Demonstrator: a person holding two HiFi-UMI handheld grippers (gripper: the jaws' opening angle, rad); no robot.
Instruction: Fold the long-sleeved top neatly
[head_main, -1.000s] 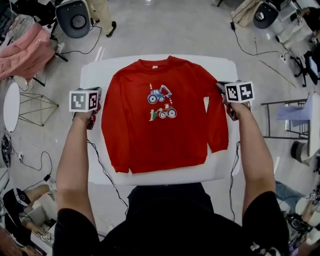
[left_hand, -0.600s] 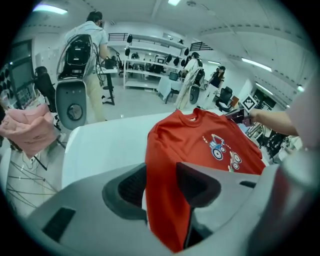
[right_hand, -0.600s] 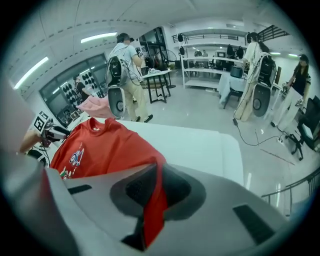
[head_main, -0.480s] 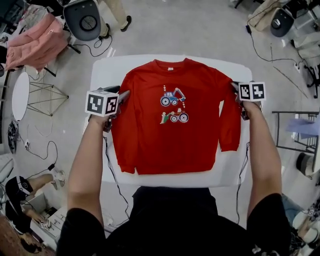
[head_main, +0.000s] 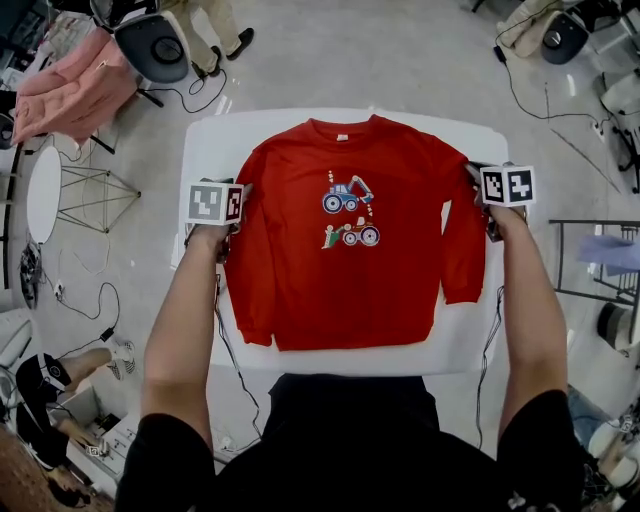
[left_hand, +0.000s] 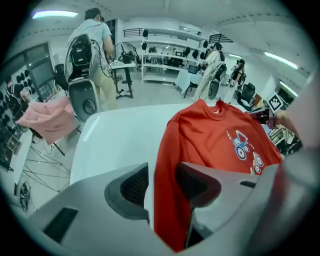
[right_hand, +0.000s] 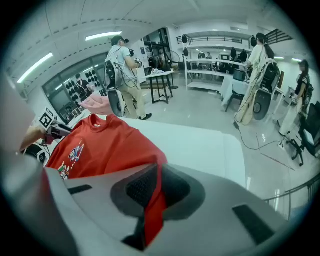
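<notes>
L gripper (left_hand: 164, 184) at table (head_main: 205, 150) L side, jaws just been opening, now wide w/ sleeve edge loose betw. them; red long-sleeved top (head_main: 350, 250) flat, print up, mid-table, collar twd far edge; R gripper (right_hand: 157, 187) at table R side, clenched on other sleeve's fabric.

Head view steeply overhead; gripper views close, low at table (head_main: 210, 140) edges (looking across it); all share red top (head_main: 300, 270).
</notes>
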